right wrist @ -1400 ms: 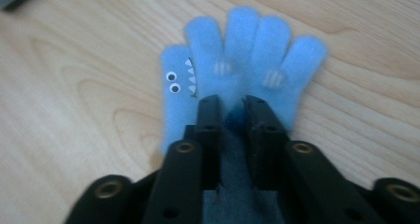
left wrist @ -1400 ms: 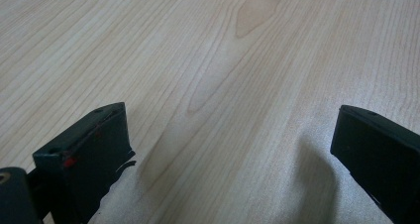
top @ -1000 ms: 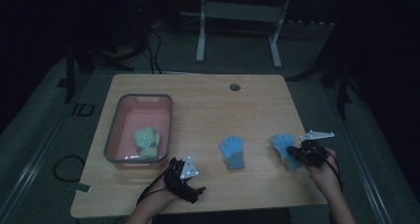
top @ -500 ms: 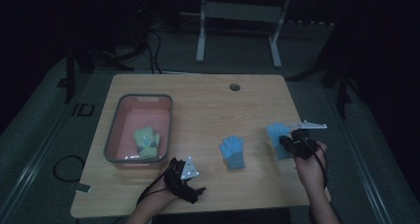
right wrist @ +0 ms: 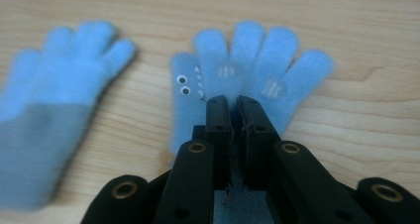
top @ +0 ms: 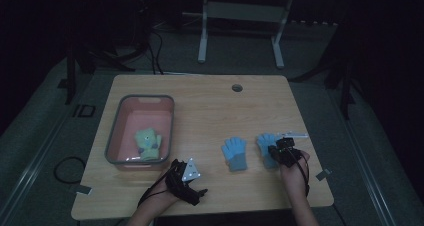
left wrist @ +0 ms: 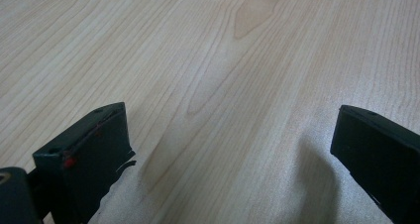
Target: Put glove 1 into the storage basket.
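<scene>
Right tool [right wrist: 233, 105] is my working one: its two black jaws are pinched together on the palm of the pale blue knitted glove with the little eyes and teeth on its thumb [right wrist: 247, 60], which lies flat on the light wooden table [top: 210, 111], fingers spread, at the lower right of the high view [top: 265, 145]. In the right gripper view the jaw tips sit in the centre of the frame, closed over the fabric just below the fingers. I judge the grip thin: only a fold of knit seems to be caught, so a quick lift could let the glove slip out and drop back.

A second pale blue glove with a grey-blue cuff [top: 234, 153] lies just beside it, to the left in the high view, apart but near. If I drag rather than lift, the held glove could snag that neighbour and pull it askew.

Left tool [top: 186, 178] rests at the lower middle of the high view, near the table's front edge, jaws spread wide over bare wood with nothing between them.

At centre left stands the pink plastic tub with a grey rim [top: 112, 136], a yellow-green glove [top: 148, 143] already inside. If the tub is where the blue glove goes, the carry passes over my left hand, and the dangling fingers could brush it or catch on the rim.
</scene>
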The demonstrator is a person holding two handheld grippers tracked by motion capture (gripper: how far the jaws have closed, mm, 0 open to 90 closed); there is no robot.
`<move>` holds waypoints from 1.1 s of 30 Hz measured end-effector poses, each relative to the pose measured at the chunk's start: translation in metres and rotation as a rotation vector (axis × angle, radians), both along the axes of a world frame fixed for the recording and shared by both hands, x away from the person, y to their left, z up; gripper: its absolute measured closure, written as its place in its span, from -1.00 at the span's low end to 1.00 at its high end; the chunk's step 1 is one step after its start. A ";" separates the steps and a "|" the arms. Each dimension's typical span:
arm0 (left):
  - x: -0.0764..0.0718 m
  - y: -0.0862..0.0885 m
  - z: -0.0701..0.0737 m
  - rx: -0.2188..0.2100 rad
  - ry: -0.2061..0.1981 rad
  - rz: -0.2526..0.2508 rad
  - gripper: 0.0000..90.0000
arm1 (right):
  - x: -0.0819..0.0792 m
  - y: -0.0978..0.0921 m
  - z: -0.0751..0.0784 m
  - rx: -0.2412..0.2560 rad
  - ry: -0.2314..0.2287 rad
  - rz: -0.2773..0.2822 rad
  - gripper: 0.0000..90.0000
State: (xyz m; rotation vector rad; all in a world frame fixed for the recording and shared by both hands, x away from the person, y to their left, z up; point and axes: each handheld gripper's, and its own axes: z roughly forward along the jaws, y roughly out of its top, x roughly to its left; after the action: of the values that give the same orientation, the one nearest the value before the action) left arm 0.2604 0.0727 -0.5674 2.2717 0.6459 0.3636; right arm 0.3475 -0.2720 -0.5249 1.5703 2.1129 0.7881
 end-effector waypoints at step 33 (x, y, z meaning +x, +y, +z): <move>0.001 0.000 -0.001 0.014 0.006 0.005 -0.95 | 0.007 -0.057 0.018 0.021 -0.056 0.514 0.28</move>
State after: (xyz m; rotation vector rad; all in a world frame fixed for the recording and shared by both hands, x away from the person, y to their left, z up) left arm 0.2613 0.0724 -0.5688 2.2856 0.6538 0.3654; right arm 0.3549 -0.3290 -0.5073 0.9997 2.5038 1.0012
